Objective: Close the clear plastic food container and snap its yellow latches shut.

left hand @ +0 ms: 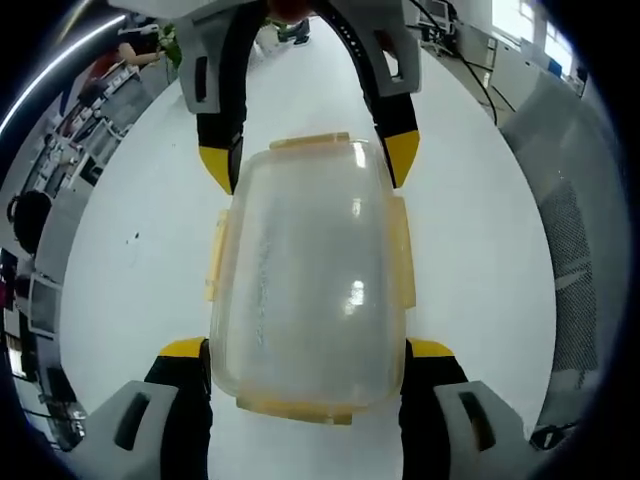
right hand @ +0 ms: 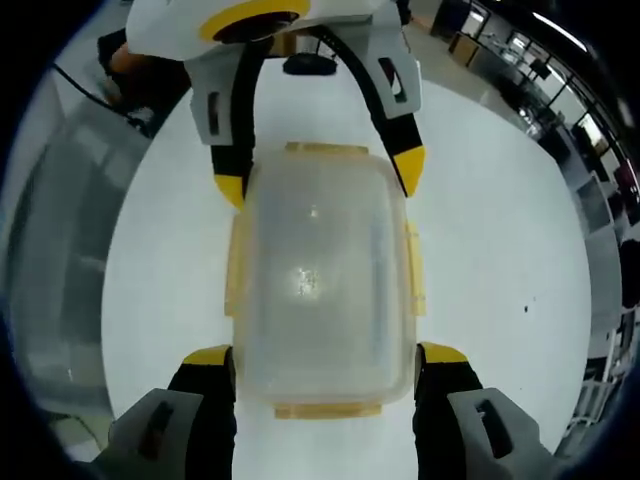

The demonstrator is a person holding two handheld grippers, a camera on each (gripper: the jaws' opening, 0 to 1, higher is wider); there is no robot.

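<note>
The clear plastic food container lies on a white table with its lid on. Yellow latches show on all four sides; the side latch flares outward. My left gripper straddles the near end, its yellow tips touching both side walls. The right gripper grips the far end the same way. In the right gripper view the container sits between my right gripper below and the left gripper above. A side latch stands out from the wall.
A grey mesh chair back stands beside the table, seen again in the right gripper view. Desks with equipment and cables line the room beyond the table's far edge. Bare white tabletop surrounds the container.
</note>
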